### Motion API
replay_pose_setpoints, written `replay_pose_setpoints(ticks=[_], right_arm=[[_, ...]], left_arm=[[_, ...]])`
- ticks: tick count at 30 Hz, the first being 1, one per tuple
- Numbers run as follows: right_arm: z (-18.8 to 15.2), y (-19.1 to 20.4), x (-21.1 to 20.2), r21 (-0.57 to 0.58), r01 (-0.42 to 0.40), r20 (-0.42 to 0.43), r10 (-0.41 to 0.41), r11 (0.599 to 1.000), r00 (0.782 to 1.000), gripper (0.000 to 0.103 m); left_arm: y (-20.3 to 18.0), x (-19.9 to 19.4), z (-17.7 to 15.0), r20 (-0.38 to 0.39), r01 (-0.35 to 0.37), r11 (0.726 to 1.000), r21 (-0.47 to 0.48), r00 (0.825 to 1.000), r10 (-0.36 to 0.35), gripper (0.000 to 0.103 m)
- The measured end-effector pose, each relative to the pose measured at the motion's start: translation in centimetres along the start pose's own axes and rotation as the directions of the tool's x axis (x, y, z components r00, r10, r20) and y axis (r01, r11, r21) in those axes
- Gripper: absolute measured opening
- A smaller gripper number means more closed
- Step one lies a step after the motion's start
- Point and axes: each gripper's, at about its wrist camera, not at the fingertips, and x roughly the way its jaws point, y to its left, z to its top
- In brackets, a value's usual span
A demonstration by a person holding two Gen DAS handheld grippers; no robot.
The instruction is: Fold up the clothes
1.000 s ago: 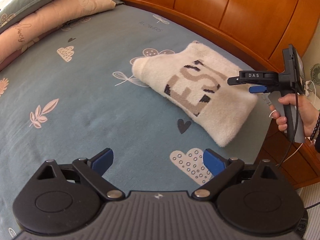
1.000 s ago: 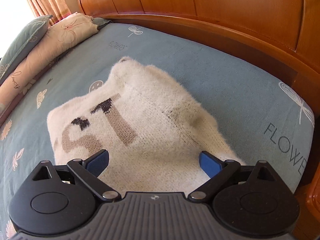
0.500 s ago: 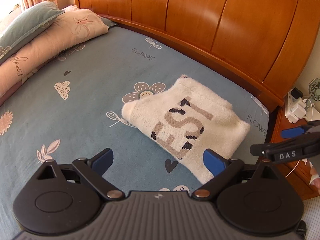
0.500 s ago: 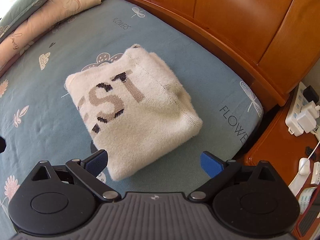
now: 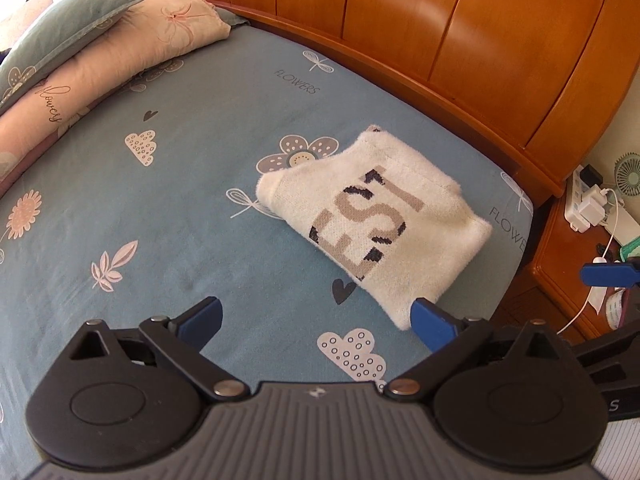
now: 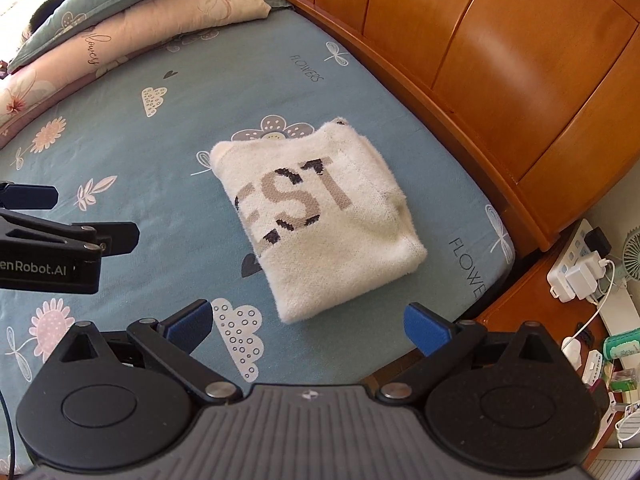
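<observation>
Folded cream sweater [image 5: 376,224] lies flat on the blue patterned bed sheet [image 5: 168,208], near the sheet's right corner, a strip of bare sheet between it and the wooden headboard [image 5: 460,40]. It makes a compact rectangle; the long axis runs diagonally, from the end by the flower print toward the near right edge of the bed. Knit letters "EST" face up, reading along that axis.

Left gripper [image 5: 316,320]: fingers spread wide, nothing between them, above the sheet and short of the sweater's near corner; the right blue pad overlaps that corner in this view, contact not certain. Right gripper [image 6: 306,326]: fingers also wide and empty, held off the near end of the sweater, apart from it.

Left wrist view only: a blue tip of the right gripper at the far right edge. Right wrist view only: the left gripper [image 6: 52,232] from the side at the left edge with part of its lettering, and more of the nightstand [image 6: 532,304] with power strip [image 6: 576,260], white cable and a small fan [image 6: 634,248]. Both views show the stacked pillows [image 6: 132,12] at upper left.

Against a second ago: both cameras have pulled back and up. The right view was then nearly filled by the sweater; now the whole garment shows. The hand on the right gripper has left the left view.
</observation>
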Motion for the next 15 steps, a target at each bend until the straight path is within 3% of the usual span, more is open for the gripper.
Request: replay_pose_setpoints(ticks=[4,15], right_arm=[[0.0,1.1,-0.2,-0.036,-0.023,-0.007,0.023,0.999,1.0,0.103],[0.0,1.7,-0.1,-0.078,-0.05,-0.049,0.046,0.996,0.998,0.103]], left_arm=[[0.9,-0.4,-1.0,-0.059,-0.011,0.998,-0.067,0.998,0.007,0.1],[1.4,-0.9,-2.4,-0.111,-0.059,0.99,-0.129,0.993,0.045,0.1]])
